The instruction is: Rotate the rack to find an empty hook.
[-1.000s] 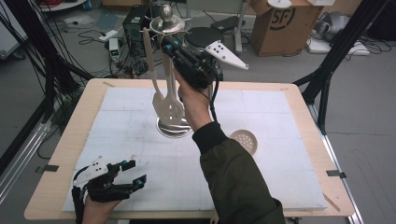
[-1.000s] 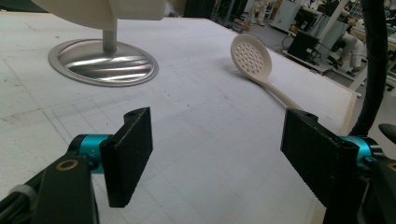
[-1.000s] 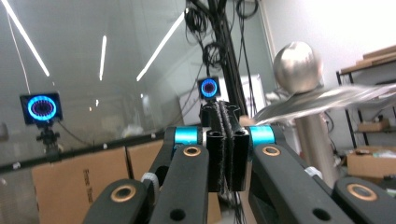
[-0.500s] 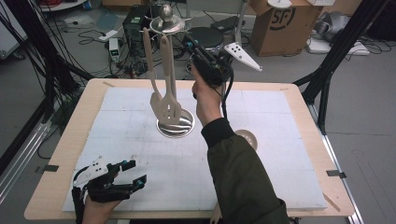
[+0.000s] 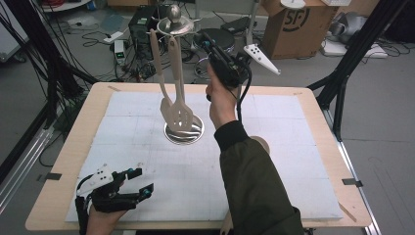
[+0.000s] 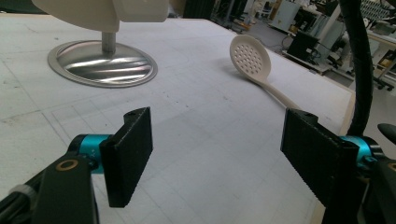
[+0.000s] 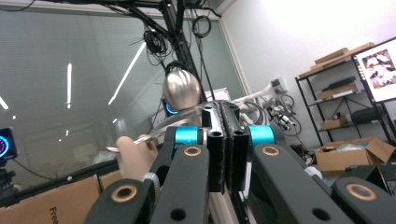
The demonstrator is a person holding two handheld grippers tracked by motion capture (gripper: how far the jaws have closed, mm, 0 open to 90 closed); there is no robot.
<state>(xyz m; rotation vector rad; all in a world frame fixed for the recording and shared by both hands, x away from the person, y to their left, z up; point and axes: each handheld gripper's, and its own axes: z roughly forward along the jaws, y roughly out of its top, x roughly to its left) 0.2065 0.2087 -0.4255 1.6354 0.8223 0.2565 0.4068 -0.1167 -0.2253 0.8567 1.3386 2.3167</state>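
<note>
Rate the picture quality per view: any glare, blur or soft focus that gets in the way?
High view: evenly lit, slightly soft; the stand's steel base shows streaky reflections. Left gripper view: jaws crisp, skimmer spoon readable, the room behind it washed out, the base glaring in bands. Right gripper view: shut jaws sharp; ceiling light streaks reflect in the dark window; the stand's steel knob is slightly soft.

Light wooden table (image 5: 318, 105) with a big white gridded mat (image 5: 147, 171) covering most of it. On the mat sits the round shiny metal base of a utensil stand (image 5: 183, 134). To its right, a cream perforated plastic spoon (image 6: 252, 58) lies flat.
</note>
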